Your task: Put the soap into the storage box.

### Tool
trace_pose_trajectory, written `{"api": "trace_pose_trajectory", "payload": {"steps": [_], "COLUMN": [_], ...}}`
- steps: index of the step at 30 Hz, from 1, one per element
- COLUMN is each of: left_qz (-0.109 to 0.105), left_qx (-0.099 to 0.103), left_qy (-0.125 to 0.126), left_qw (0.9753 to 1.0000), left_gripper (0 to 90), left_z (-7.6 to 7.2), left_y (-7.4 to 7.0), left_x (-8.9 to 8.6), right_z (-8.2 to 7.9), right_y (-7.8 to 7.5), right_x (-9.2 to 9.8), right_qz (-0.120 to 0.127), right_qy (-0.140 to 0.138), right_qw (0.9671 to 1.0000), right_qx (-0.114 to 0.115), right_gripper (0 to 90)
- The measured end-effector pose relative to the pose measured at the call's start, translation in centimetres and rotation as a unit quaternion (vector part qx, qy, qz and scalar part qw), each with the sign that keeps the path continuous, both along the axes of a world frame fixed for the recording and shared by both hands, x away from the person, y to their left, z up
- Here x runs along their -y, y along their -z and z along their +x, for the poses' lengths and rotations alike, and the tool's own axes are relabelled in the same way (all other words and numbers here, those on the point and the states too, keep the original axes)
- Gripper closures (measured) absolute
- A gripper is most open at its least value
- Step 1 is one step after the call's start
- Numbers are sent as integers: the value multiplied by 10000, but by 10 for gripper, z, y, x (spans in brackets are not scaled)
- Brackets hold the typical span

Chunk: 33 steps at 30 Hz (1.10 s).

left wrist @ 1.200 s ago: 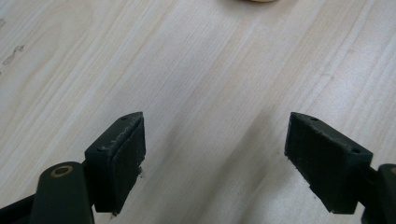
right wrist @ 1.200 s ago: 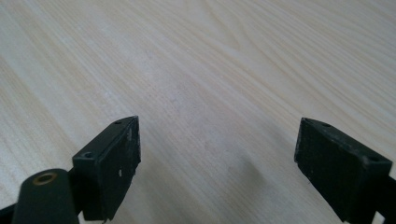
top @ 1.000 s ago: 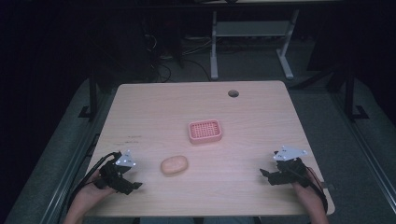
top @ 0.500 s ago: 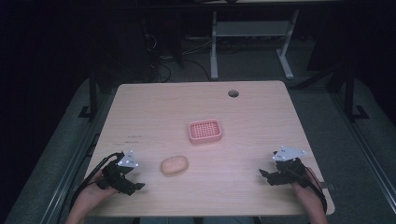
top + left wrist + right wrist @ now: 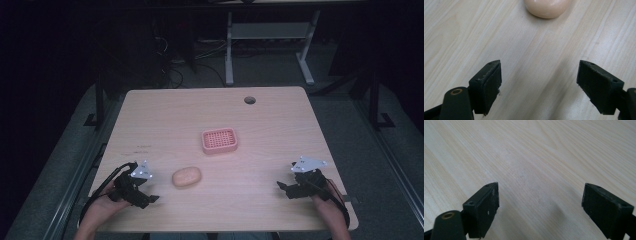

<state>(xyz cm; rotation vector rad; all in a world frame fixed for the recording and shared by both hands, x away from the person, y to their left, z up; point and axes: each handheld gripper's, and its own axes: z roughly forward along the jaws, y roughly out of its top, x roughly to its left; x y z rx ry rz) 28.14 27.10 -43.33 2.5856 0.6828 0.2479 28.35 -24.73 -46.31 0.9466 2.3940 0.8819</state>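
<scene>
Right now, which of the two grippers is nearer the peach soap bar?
The left gripper: the soap bar lies just beside it, while the right gripper sits far across the table.

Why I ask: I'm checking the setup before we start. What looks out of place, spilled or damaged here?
Nothing stands out. The soap lies whole on the table, apart from the pink soap dish, which sits flat and empty. No spills.

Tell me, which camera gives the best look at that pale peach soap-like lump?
The high view: the whole lump lies on the table, between the left claw and the pink tray. The left gripper view shows its lower part, cut off at the top edge.
</scene>
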Motion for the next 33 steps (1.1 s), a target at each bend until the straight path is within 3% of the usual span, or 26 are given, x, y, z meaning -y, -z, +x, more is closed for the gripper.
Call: {"api": "trace_pose_trajectory", "payload": {"steps": [10,17,33], "left_qz": [-43,52,74], "left_qx": [51,120,67], "left_qy": [104,268,427], "left_qw": [9999,9996,9990], "left_gripper": [201,202,206], "left_z": [1,6,19], "left_y": [-4,-6,-14], "left_x": [10,22,45], "right_z": [0,-1,-3], "right_y": [0,0,0], "right_x": [-1,-1,-2], "right_qz": [6,-27,-43], "right_qy": [-2,-22,-77], "right_qw": [10000,10000,10000], "right_qx": [-8,0,3], "right_gripper": [138,138,138]}}
